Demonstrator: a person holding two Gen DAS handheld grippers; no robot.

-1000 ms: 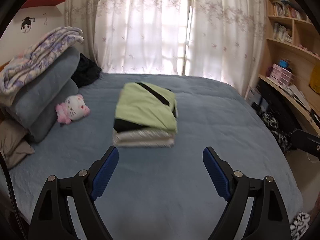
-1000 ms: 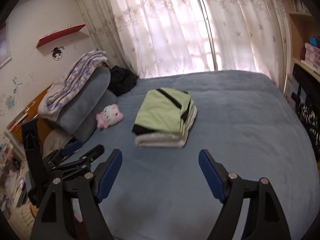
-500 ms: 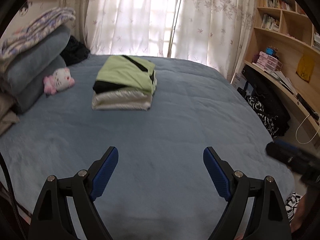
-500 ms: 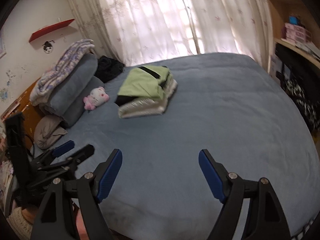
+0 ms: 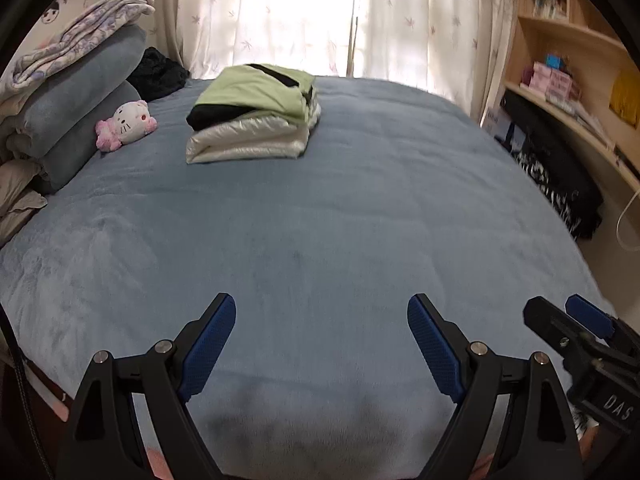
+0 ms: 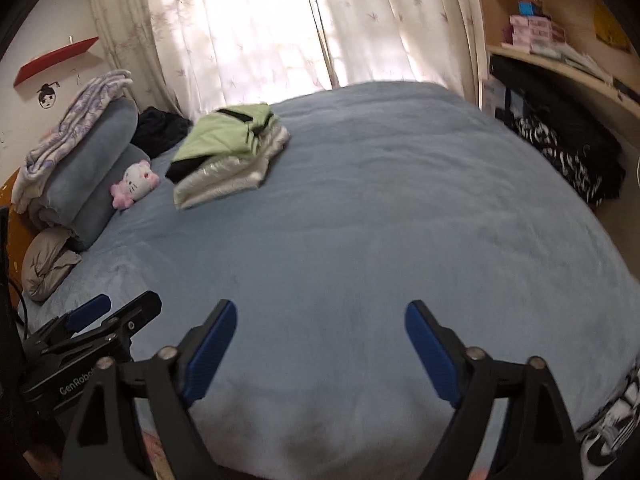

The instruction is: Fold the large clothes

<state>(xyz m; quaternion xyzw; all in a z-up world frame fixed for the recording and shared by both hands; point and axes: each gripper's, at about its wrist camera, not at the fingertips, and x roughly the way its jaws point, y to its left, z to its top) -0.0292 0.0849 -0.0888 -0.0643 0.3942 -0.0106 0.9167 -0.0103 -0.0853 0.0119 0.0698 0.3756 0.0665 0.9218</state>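
A stack of folded clothes, light green on top, black and silvery white below, lies on the far left of the blue bed; it also shows in the right wrist view. My left gripper is open and empty over the bed's near edge. My right gripper is open and empty, also over the near edge, to the right of the left one. A black and white garment hangs at the bed's lower right corner.
Rolled grey bedding with a patterned blanket and a pink and white plush toy lie at the bed's left. A black garment sits by the curtains. Wooden shelves and dark bags stand at the right.
Both grippers have drawn back from the folded stack toward the near edge of the bed. Each gripper has come into the other's view. Both stay open.
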